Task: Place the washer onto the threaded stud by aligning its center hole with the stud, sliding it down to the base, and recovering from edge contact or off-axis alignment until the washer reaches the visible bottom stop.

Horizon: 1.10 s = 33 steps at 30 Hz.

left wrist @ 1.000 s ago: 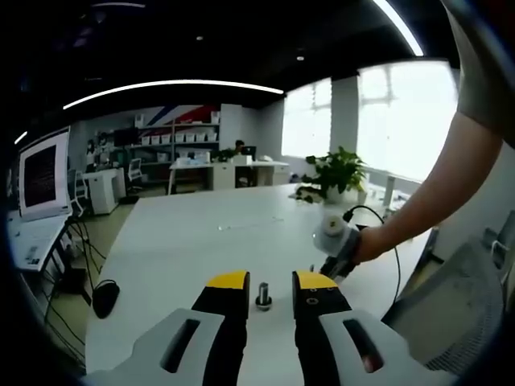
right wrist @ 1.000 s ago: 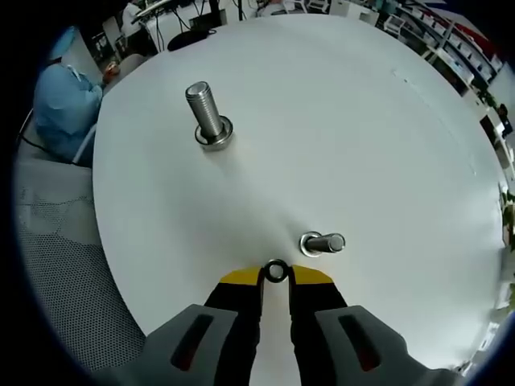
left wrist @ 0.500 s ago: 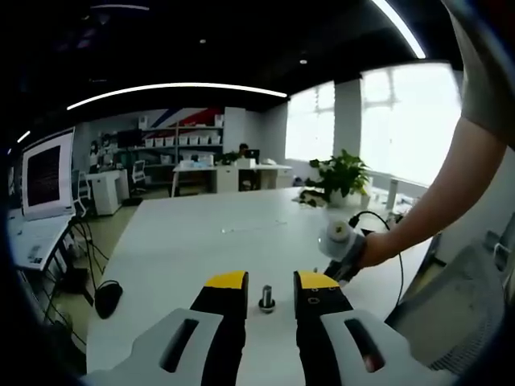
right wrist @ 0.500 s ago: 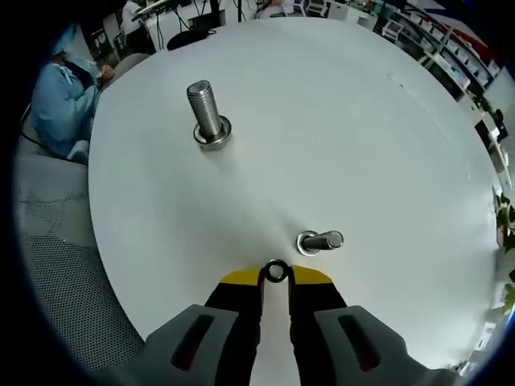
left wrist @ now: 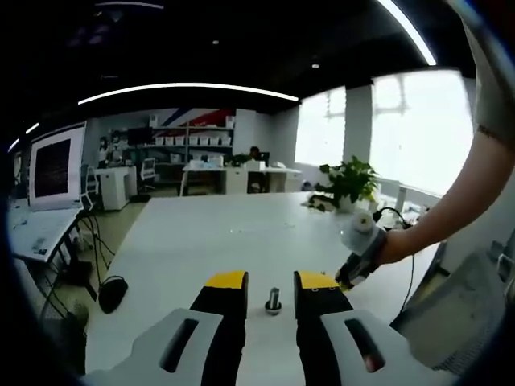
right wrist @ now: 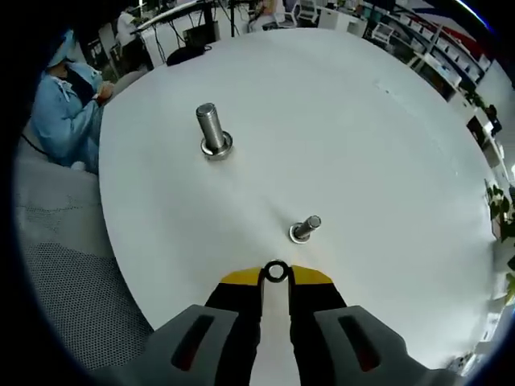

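Note:
In the right gripper view my right gripper (right wrist: 275, 275) is shut on a small metal washer (right wrist: 275, 271), held upright between the yellow-tipped fingers. Just beyond it a short threaded stud (right wrist: 304, 229) with a washer-like base stands on the white table (right wrist: 362, 145). A taller threaded stud (right wrist: 212, 132) stands farther off to the left. In the left gripper view my left gripper (left wrist: 271, 283) is open, its jaws on either side of a small stud (left wrist: 273, 300) on the table, not touching it. The right gripper (left wrist: 354, 269) shows there at the right, held by a hand.
A person in light blue (right wrist: 68, 112) sits at the table's far left edge. A mesh chair (right wrist: 72, 265) lies beside the table. In the left gripper view a potted plant (left wrist: 350, 181), a cable (left wrist: 406, 273), a monitor (left wrist: 56, 165) and desks stand behind.
The right gripper has drawn back and up with the washer: both studs look smaller and farther away. The left gripper view has tilted slightly; the stud stays between its jaws.

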Motion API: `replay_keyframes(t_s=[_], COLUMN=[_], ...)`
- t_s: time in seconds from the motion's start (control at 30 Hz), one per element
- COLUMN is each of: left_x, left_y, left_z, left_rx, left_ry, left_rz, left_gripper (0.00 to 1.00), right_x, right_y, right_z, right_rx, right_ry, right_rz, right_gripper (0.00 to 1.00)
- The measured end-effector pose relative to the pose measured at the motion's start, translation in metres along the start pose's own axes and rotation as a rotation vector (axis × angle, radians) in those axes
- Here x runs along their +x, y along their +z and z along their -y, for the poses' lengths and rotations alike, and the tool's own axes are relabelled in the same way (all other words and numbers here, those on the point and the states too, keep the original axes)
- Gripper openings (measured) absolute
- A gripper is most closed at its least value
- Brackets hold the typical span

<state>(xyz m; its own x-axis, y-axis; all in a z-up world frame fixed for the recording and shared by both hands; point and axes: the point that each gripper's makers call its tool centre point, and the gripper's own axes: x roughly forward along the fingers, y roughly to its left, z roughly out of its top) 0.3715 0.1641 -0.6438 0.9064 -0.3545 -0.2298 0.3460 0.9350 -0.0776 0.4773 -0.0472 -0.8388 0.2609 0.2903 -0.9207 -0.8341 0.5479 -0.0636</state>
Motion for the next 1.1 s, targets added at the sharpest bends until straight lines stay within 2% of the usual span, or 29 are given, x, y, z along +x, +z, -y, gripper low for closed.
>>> replay_keyframes(t_s=[0.13, 0.47, 0.7, 0.87, 1.1], left_x=[0.000, -0.001, -0.002, -0.002, -0.002], left_y=[0.002, 0.006, 0.006, 0.006, 0.005], left_z=[0.002, 0.002, -0.002, 0.000, -0.002], left_rx=[0.015, 0.022, 0.007, 0.006, -0.001], left_ry=[-0.003, -0.002, 0.006, 0.000, 0.003], left_rz=[0.005, 0.026, 0.027, 0.030, 0.024], left_gripper=[0.20, 0.20, 0.20, 0.20, 0.20], right_x=[-0.013, -0.050, -0.065, -0.059, -0.040], right_y=[0.005, 0.040, 0.056, 0.057, 0.056], right_z=[0.005, 0.024, 0.031, 0.032, 0.031], right_rx=[-0.008, -0.082, -0.108, -0.173, -0.178], right_ry=[-0.007, -0.040, -0.056, -0.060, -0.031], right_rz=[0.012, 0.072, 0.090, 0.039, 0.001], right_gripper=[0.13, 0.13, 0.13, 0.13, 0.13])
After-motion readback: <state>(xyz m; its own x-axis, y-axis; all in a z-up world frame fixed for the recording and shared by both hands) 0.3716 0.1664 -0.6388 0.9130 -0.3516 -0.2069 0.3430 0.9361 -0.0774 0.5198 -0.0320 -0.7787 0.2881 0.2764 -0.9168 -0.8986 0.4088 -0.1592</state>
